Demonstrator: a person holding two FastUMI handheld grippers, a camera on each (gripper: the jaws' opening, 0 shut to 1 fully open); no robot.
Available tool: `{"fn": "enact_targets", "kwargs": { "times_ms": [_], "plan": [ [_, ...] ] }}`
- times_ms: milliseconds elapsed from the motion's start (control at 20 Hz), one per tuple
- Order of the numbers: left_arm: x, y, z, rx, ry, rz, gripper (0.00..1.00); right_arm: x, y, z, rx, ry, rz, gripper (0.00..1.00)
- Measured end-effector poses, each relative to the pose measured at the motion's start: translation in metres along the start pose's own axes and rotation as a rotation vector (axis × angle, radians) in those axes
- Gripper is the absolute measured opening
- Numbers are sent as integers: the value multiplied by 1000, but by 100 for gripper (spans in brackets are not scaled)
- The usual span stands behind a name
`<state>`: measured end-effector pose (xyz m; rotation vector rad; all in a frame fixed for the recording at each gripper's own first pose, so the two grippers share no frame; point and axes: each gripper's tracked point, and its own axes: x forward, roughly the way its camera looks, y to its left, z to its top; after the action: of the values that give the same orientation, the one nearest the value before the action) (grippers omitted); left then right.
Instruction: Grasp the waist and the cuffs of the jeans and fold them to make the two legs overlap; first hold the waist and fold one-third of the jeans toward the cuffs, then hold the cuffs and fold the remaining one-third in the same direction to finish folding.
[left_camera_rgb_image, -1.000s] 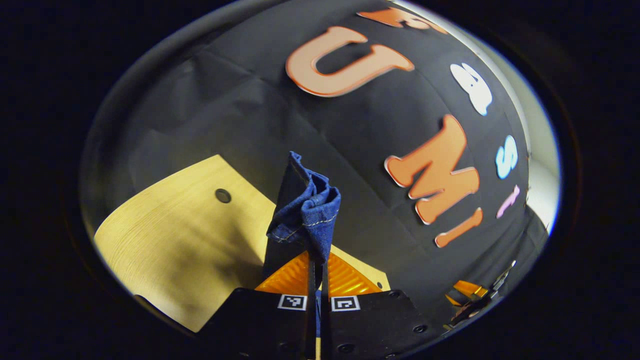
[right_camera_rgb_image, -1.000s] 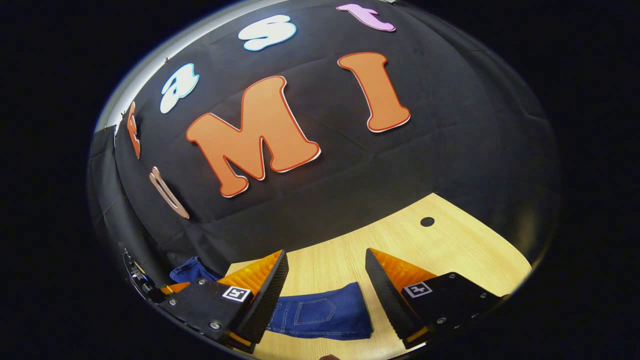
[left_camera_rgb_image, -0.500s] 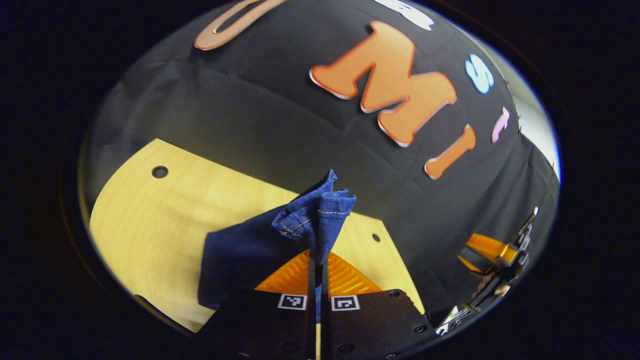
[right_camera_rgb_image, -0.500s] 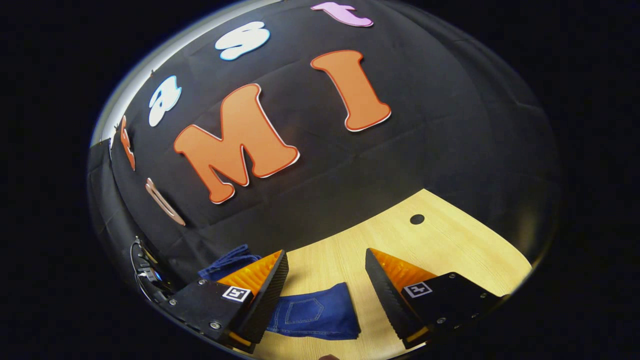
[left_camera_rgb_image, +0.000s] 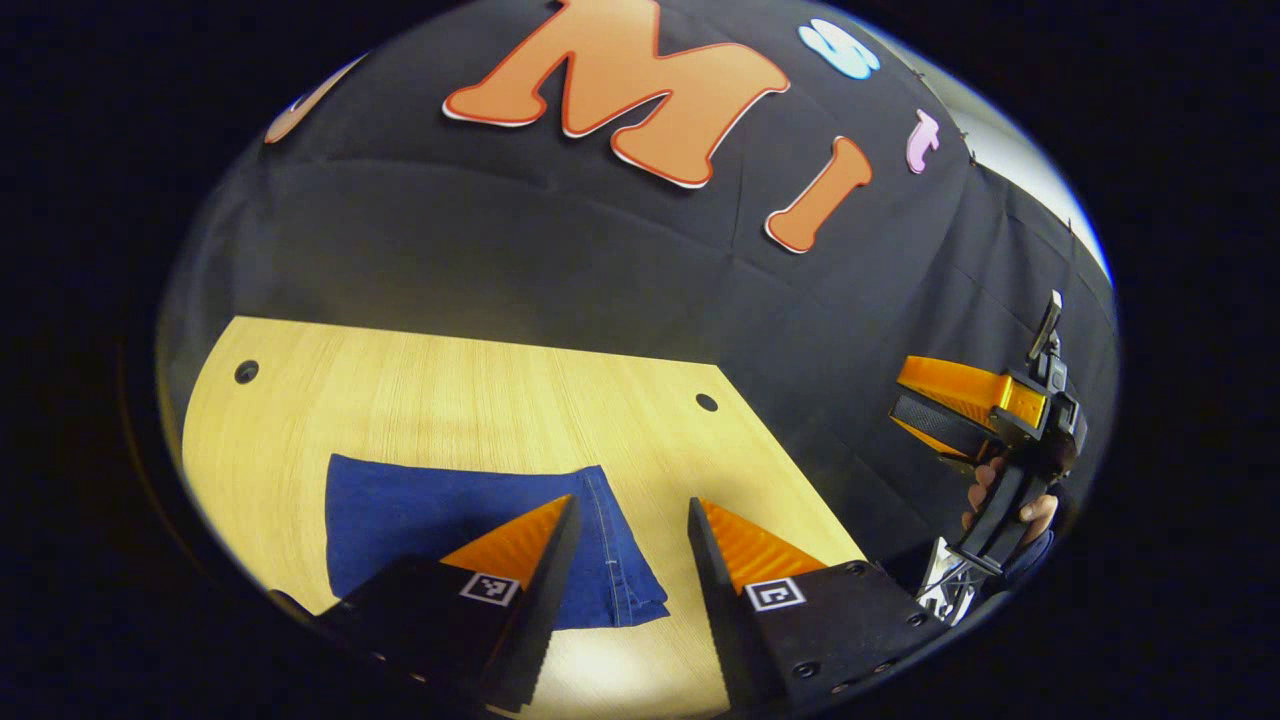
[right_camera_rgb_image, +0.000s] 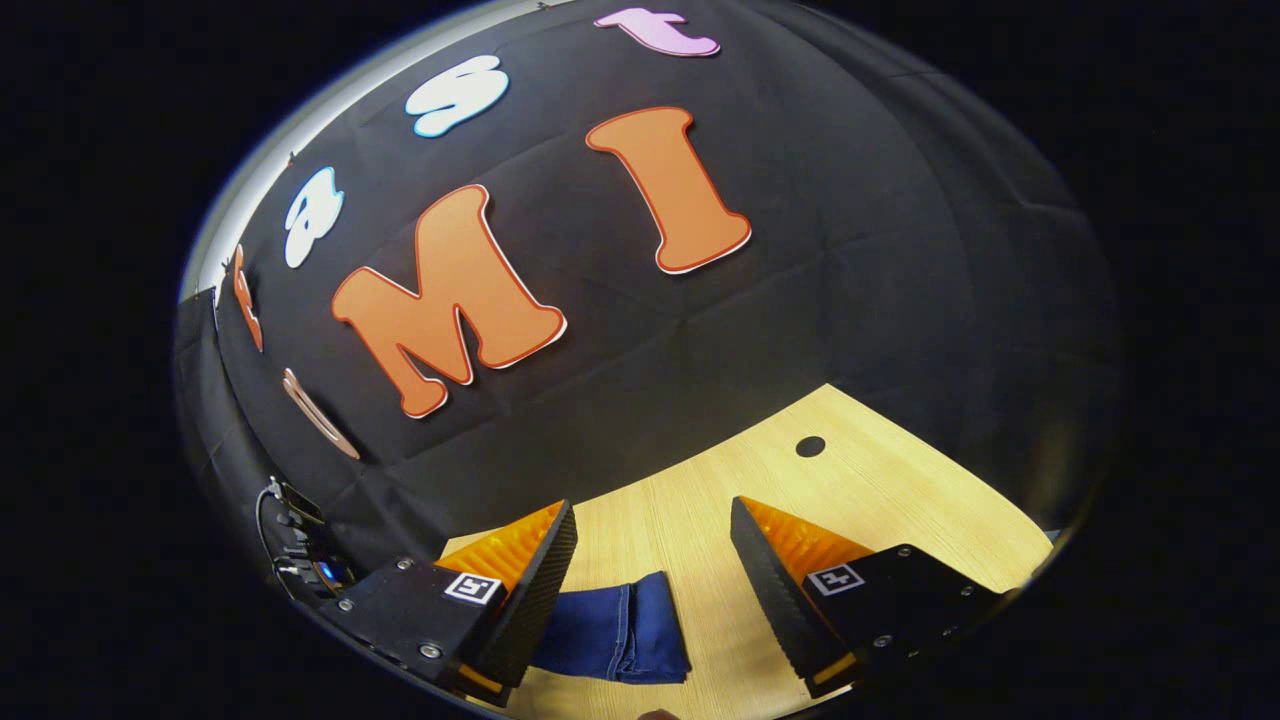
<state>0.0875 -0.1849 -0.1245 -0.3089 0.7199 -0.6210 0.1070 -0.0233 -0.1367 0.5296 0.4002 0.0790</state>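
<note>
Left gripper view: left gripper (left_camera_rgb_image: 628, 520) at 6 o'clock, fingers spread wide, nothing btwn them, held above the table (left_camera_rgb_image: 450, 390). Jeans (left_camera_rgb_image: 430, 510) lie flat on the wood as a folded dark-blue rectangle, at approx 7 o'clock, partly behind the near finger; stitched hem edge runs along the side toward 5 o'clock. Two small round holes in tabletop, one at 9 o'clock, one nr centre-right. Right gripper (left_camera_rgb_image: 915, 400) at 3 o'clock, off the table edge against the black cloth wall, a hand (left_camera_rgb_image: 1010, 495) wrapped round its handle; its fingers appear parted, holding nothing. Right gripper view: right gripper (right_camera_rgb_image: 652, 530) at 6 o'clock, fingers well apart, empty, hovering over table (right_camera_rgb_image: 880, 490). Jeans (right_camera_rgb_image: 620, 635) seen at 6–7 o'clock btwn and below the fingers, stacked layers visible at the folded end, not touching either finger. One round hole in wood at approx 4 o'clock.
</note>
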Motion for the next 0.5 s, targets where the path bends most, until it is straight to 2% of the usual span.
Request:
{"fn": "enact_targets", "kwargs": {
  "times_ms": [100,250,450,500],
  "plan": [
    [-11,-2,10,32,-42,16,79,1,6,3,-17,-17,6,95],
    [-33,10,43,130,-151,106,95,3,20,8,-92,-58,11,95],
    [-69,18,85,193,-289,208,95,0,53,16,-184,-116,44,96],
    [-79,18,100,215,-343,230,98,-1,63,15,-208,-124,57,96]
  ]
}}
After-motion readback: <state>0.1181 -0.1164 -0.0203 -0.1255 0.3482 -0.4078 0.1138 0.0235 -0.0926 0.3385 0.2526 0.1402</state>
